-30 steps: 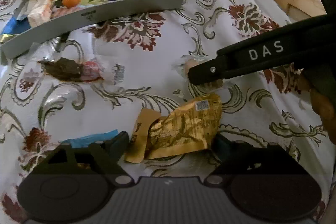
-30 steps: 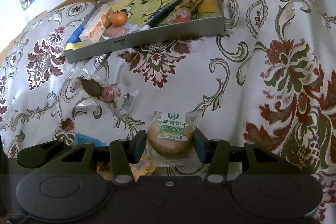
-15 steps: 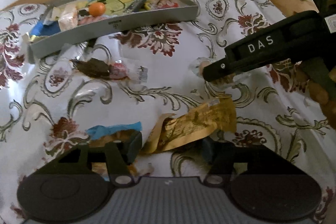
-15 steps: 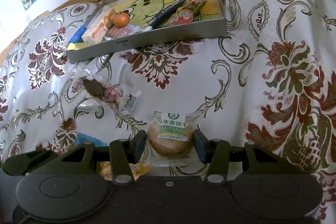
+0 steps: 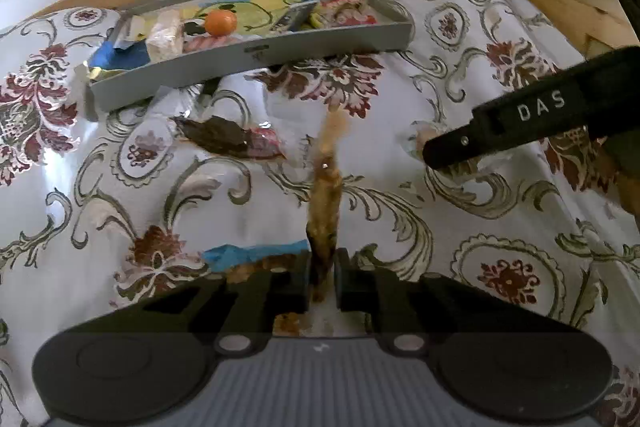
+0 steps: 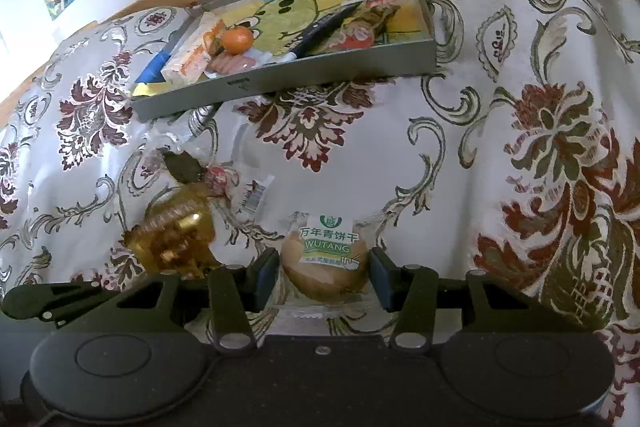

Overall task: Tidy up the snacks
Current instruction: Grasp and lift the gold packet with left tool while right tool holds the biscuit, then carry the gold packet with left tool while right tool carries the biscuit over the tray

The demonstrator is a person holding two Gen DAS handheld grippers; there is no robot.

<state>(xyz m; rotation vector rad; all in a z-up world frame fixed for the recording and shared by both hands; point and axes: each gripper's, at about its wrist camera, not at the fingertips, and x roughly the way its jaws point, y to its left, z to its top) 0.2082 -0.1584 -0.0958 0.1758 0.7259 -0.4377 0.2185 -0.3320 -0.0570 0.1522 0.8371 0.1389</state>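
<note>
In your left wrist view, your left tool [image 5: 323, 269] is clamped on a crinkled gold foil snack packet [image 5: 326, 195], which stands edge-on between the fingers and stretches forward, lifted above the surface [image 5: 500, 227] with its glossy floral cloth of maroon blossoms and grey scrolls. A blue-edged packet [image 5: 256, 254] lies just left of the fingers. Farther off sits a shallow grey tray [image 5: 248, 57] with a cartoon-printed floor, holding a round orange fruit [image 5: 220, 23] and several wrappers; between tray and tool lies a clear wrapper with a dark snack [image 5: 228, 141]. From the right, your right tool's black finger marked DAS reaches in. In your right wrist view, your right tool [image 6: 324, 277] is spread apart, its blue-padded fingers flanking a round, smooth tan biscuit in a clear wrapper [image 6: 326, 261] with a green-and-white label; whether the pads touch the wrapper I cannot tell. The gold packet appears raised at left, and the tray lies well beyond.
</note>
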